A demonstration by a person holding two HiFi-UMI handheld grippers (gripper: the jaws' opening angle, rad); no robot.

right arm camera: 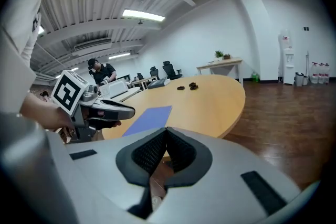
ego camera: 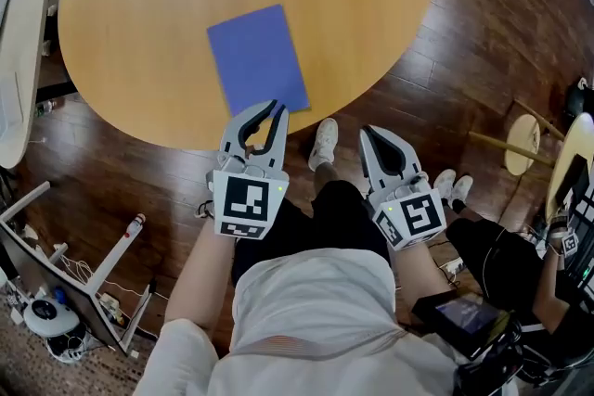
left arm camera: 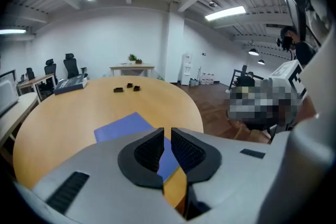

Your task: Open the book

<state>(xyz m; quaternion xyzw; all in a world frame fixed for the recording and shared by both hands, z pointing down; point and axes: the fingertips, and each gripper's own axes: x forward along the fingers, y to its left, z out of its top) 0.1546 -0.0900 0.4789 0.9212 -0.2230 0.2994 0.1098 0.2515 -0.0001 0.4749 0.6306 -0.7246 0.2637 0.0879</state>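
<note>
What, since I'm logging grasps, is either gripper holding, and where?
Nothing. The left gripper, jaws slightly apart, hovers at the near corner of the blue book; the right gripper is shut, empty.

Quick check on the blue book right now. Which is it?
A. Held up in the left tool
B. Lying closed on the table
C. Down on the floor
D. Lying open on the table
B: the blue book lies flat and closed on the table. The left tool is at its near corner, jaws narrowly apart and gripping nothing.
</note>
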